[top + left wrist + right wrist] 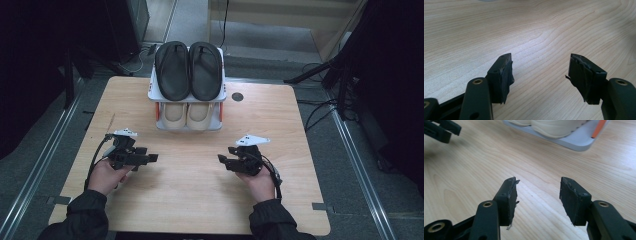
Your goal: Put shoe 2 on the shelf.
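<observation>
- Left gripper (154, 157): jaws apart, nothing between them; it sits low over the bare table (190, 200) on the person's left side.
- Right gripper (221, 159): jaws apart, nothing held; it points inward toward the other tool.
- Shoe rack (188, 125): stands at the far middle of the table, well apart from both tools and ahead of them, between their lines.
- Black sandals (188, 70) lie side by side on the top shelf; beige shoes (187, 116) sit on the lower shelf, toes toward the person.
- Whether the lower pair touches the shelf lip is hard to judge from above.
- Advice: keep jaws wide, approach the nearer beige pair level, and grip one shoe at its toe rim without nudging the rack.
</observation>
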`<state>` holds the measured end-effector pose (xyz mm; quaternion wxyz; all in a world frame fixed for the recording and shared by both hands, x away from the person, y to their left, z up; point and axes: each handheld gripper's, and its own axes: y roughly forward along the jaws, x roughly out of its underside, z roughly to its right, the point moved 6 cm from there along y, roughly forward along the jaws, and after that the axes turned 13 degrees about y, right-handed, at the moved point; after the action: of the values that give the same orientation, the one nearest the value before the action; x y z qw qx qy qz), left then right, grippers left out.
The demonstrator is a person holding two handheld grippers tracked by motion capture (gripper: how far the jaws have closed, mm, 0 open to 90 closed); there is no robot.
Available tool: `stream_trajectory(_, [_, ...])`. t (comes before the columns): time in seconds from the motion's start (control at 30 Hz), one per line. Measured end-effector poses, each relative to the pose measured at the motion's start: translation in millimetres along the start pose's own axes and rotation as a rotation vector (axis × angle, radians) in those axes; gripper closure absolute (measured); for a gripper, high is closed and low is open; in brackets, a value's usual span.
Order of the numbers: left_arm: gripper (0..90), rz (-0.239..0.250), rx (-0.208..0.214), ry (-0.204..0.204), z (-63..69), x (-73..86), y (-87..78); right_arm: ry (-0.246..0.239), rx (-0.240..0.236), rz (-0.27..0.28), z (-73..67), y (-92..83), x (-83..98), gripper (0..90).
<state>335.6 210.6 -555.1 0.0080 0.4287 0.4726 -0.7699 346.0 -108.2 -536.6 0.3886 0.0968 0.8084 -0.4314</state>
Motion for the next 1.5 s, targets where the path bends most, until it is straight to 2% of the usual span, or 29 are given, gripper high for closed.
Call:
stream_trajectory(0.17, [35.9, -0.010, 0.001, 0.005, 0.6, -0.1, 2.2, 0.050, 0.006, 0.010, 10.4, -1.2, -2.7, 48.2])
stream_trajectory(0.33, [35.7, -0.022, 0.002, 0.011, 0.7, 0.7, 4.2, 0.094, 0.031, 0.006, 20.2, -1.8, -2.3, 48.1])
stream_trajectory(0.57, [35.4, -0.031, 0.004, 0.015, 0.9, 1.0, 5.5, 0.114, 0.045, 0.001, 23.6, 0.1, -1.6, 47.5])
stream_trajectory(1.0, [35.0, -0.040, 0.002, 0.015, 1.7, 1.8, 7.3, 0.112, 0.050, -0.015, 24.4, 1.9, -0.1, 46.8])
stream_trajectory(1.4, [34.5, -0.067, 0.007, 0.019, 3.6, 4.1, 11.3, 0.107, 0.056, -0.028, 25.2, 3.5, 1.1, 44.9])
stream_trajectory(1.5, [33.6, -0.085, 0.016, 0.035, 5.1, 5.4, 13.4, 0.106, 0.062, -0.039, 25.5, 4.8, 2.3, 43.5])
